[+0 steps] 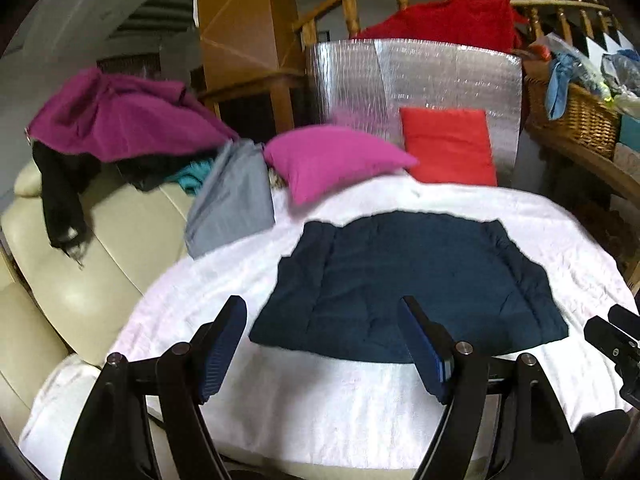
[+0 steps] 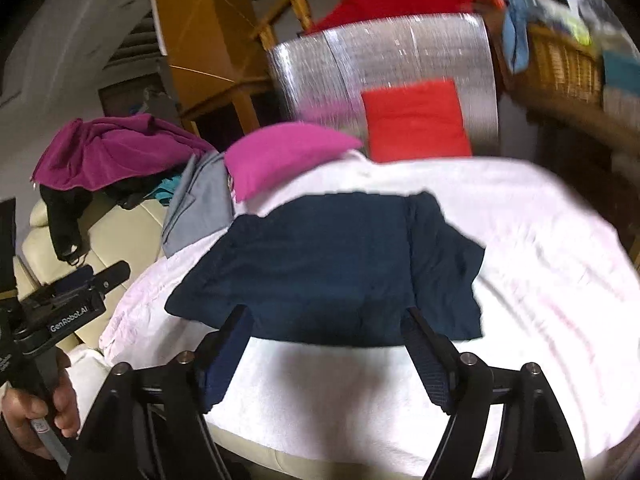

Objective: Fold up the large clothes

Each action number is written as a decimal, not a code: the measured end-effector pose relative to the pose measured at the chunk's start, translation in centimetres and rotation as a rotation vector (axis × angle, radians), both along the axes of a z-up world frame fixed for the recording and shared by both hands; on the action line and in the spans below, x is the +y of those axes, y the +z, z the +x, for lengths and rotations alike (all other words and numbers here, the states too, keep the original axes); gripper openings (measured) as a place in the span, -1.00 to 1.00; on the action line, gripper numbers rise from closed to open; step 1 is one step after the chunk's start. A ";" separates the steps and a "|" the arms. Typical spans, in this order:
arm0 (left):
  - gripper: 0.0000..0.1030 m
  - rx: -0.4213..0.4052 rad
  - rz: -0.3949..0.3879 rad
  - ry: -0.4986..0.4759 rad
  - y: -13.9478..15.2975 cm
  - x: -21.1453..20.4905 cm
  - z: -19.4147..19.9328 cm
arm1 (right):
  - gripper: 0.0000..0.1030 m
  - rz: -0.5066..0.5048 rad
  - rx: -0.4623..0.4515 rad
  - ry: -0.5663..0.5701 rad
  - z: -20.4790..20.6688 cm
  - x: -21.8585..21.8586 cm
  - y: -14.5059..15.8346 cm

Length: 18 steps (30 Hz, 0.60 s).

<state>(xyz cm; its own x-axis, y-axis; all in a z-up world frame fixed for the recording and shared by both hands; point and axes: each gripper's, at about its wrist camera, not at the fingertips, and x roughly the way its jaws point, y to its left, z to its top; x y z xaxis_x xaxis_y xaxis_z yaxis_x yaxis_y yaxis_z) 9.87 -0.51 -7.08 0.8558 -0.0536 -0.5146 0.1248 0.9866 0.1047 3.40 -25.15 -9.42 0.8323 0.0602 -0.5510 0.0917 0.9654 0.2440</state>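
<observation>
A dark navy garment [image 1: 404, 280] lies flat and folded on the white cloth [image 1: 320, 408] that covers the surface. It also shows in the right wrist view [image 2: 340, 268], with one side flap folded over. My left gripper [image 1: 324, 312] is open and empty, held above the garment's near edge. My right gripper [image 2: 326, 316] is open and empty, also just above the near edge. The left gripper's body shows at the left of the right wrist view [image 2: 72, 304], held in a hand.
A magenta cushion [image 1: 332, 160] and a red cushion [image 1: 450, 146] lean at the back against a silver foil board [image 1: 440, 76]. A grey folded garment [image 1: 234, 200] and a pile with a purple garment [image 1: 116, 116] lie on the cream sofa [image 1: 80, 280]. A wicker basket [image 1: 572, 116] stands at the right.
</observation>
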 end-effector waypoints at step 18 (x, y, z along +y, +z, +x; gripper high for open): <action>0.73 -0.175 -0.004 -0.002 7.6 0.3 -6.6 | 0.84 -0.091 -0.116 -0.078 -5.3 1.0 7.5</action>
<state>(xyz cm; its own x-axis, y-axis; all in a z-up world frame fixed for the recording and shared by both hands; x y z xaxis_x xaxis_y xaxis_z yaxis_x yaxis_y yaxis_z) 3.26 -0.21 0.49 0.9323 -0.0567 -0.3571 0.1065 0.9869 0.1211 -1.89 -24.11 -1.91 0.8909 -0.0532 -0.4511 0.1437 0.9751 0.1688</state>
